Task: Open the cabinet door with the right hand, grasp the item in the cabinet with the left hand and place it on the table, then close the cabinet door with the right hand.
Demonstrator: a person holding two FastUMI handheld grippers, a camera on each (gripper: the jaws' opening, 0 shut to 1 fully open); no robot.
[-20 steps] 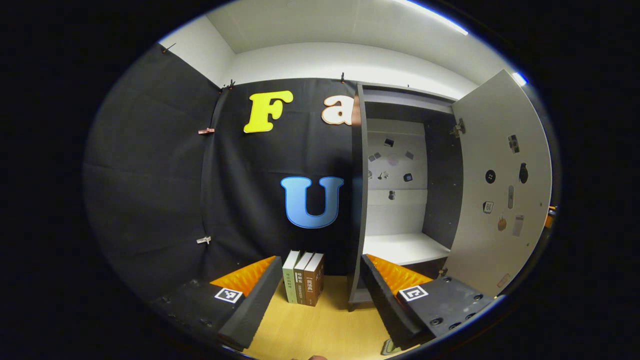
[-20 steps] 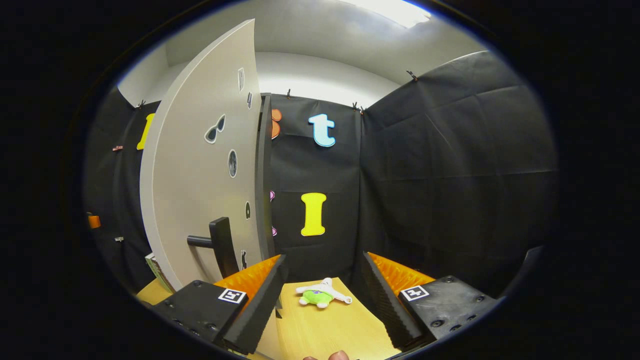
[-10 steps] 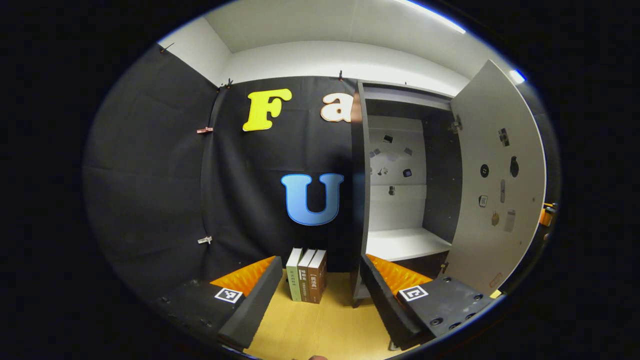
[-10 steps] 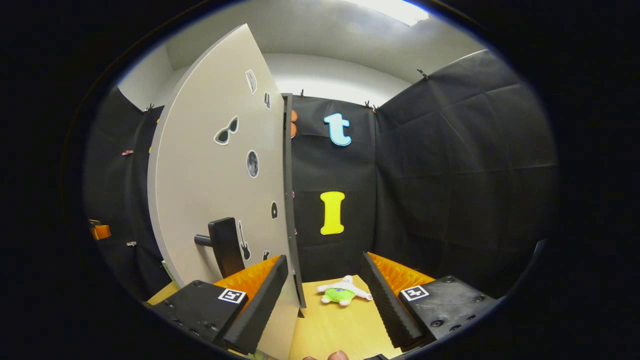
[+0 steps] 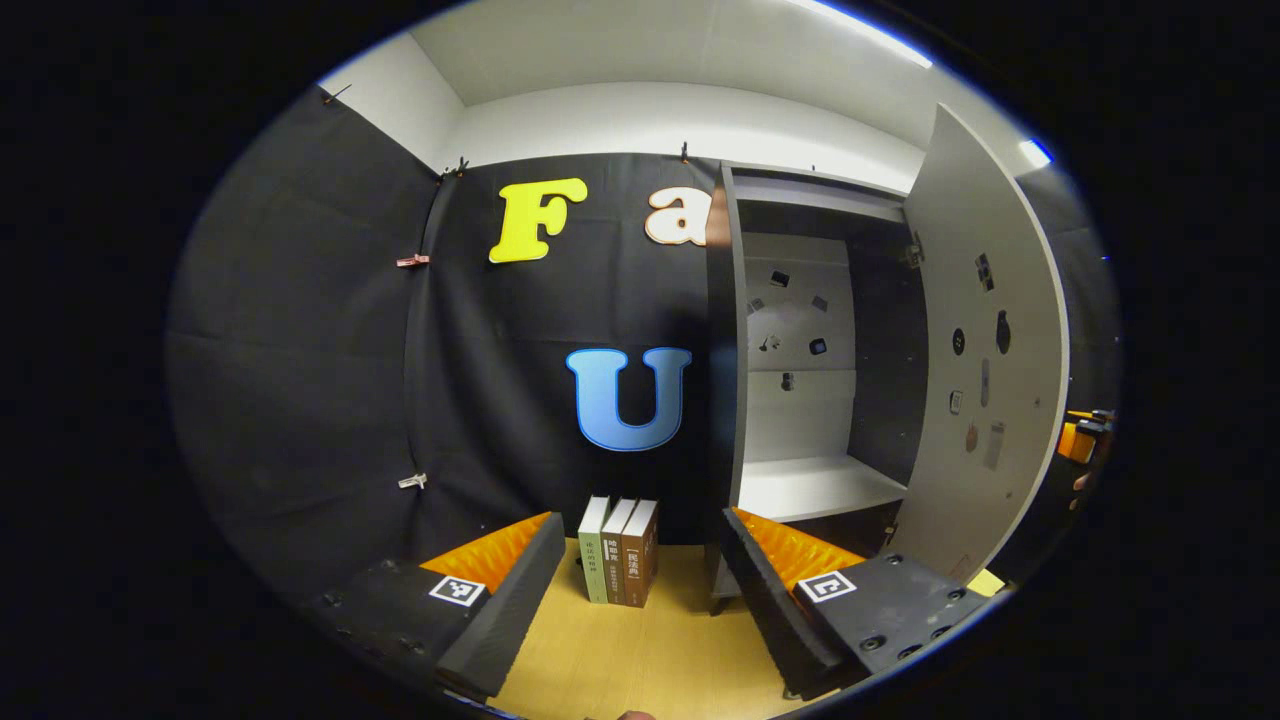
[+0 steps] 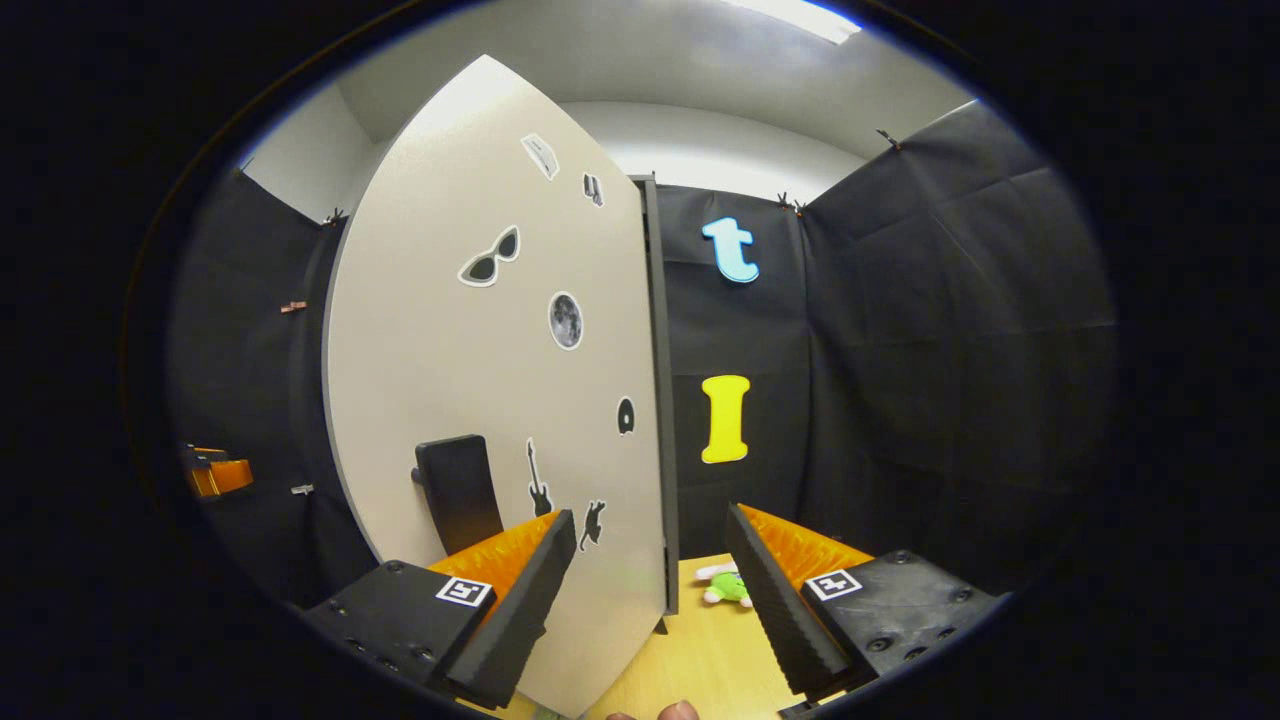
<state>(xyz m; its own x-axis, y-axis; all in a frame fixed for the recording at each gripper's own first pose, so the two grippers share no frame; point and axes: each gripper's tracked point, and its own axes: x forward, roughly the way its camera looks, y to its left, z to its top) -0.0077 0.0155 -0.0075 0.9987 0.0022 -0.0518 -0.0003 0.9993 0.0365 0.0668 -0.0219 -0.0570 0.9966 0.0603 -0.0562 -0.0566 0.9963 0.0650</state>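
Two tools sit with fingers spread wide, holding nothing. Your left tool (image 5: pixel 635 600) points from bottom centre at three upright books (image 5: pixel 620 550) on the tabletop (image 5: pixel 640 660). Right of centre stands the cabinet (image 5: pixel 820 380), its door (image 5: pixel 985 350) partly open. Your right tool (image 6: pixel 650 600) faces that door's outer side, its handle (image 6: pixel 458 490) lower left. The plush toy (image 6: pixel 725 585) lies on the tabletop, low centre, between the fingers.

Cabinet door (image 6: pixel 500 400) ajar; plush toy (image 6: pixel 725 587) on table (image 6: pixel 700 655).
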